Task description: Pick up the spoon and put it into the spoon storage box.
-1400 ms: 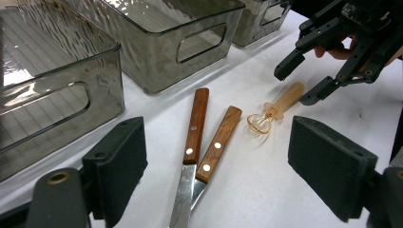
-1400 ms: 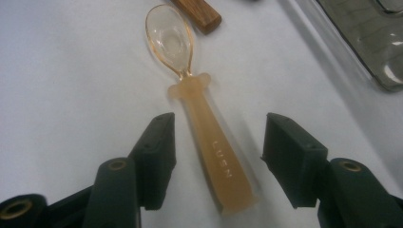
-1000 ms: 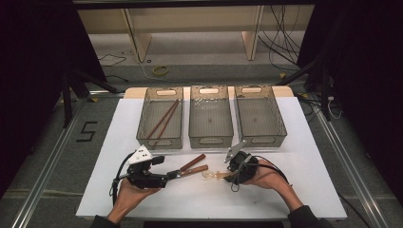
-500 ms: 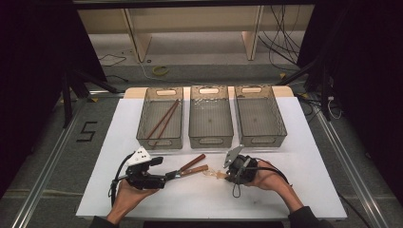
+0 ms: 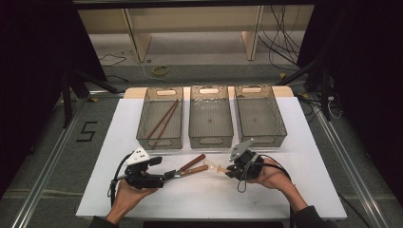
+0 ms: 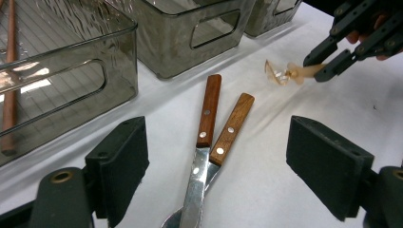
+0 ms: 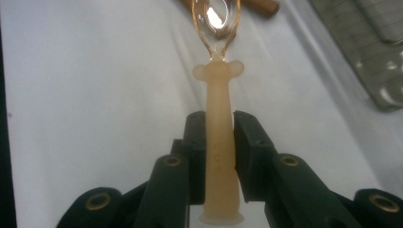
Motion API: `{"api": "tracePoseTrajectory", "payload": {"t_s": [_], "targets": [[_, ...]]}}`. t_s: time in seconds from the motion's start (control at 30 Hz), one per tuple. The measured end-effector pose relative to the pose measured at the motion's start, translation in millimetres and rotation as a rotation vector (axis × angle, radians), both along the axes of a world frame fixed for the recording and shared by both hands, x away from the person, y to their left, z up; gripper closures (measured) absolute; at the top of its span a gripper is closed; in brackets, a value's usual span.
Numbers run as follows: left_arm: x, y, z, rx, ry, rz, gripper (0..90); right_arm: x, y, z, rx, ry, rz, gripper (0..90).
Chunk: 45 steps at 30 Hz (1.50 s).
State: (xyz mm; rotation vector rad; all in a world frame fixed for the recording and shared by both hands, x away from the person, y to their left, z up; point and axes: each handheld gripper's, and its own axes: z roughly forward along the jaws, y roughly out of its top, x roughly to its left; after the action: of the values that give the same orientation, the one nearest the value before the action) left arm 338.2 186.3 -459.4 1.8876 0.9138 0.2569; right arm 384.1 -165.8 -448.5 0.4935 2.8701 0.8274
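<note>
My right gripper (image 7: 220,137) is shut on the peach handle of a small spoon (image 7: 218,95) with a clear bowl; its jaws have just been closing on that handle. In the high view the spoon (image 5: 215,167) points left from the right gripper (image 5: 227,168) at the table's front middle. Two wood-handled knives (image 5: 192,165) lie side by side just left of it. My left gripper (image 6: 221,142) is open, and the knives (image 6: 209,109) lie on the table between its wide-apart jaws, untouched. In the high view the left gripper (image 5: 168,175) sits at the front left.
Three clear grey bins stand in a row at the back of the white table (image 5: 309,156): the left bin (image 5: 142,124) holds two brown chopsticks (image 5: 164,118), while the middle bin (image 5: 210,140) and the right bin (image 5: 280,124) hold nothing.
The right gripper has shifted slightly with the spoon, whose bowl now sits a touch farther up in the high view. The left gripper and the knives have kept still.
</note>
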Motion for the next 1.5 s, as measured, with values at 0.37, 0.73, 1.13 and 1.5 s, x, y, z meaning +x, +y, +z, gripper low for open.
{"api": "tracePoseTrajectory", "payload": {"t_s": [0.37, 0.73, 1.13, 1.5], "targets": [[0.2, 1.7, 0.0, -0.018, -0.007, 0.002, 20.2, 13.3, -7.2, 23.6, 0.110, -0.042, -0.101, 76.5], [0.1, 2.3, 0.7, -0.017, -0.018, 0.005, 19.9, 27.2, -3.3, 39.6, 0.160, -0.076, -0.161, 76.6], [0.1, 2.5, 0.5, -0.019, -0.019, 0.003, 19.7, 56.7, 11.0, 57.3, 0.225, -0.111, -0.229, 76.5], [-0.8, 2.5, 1.4, -0.024, -0.027, 0.000, 19.6, 83.3, 23.7, 67.3, 0.237, -0.128, -0.288, 76.4]]}}
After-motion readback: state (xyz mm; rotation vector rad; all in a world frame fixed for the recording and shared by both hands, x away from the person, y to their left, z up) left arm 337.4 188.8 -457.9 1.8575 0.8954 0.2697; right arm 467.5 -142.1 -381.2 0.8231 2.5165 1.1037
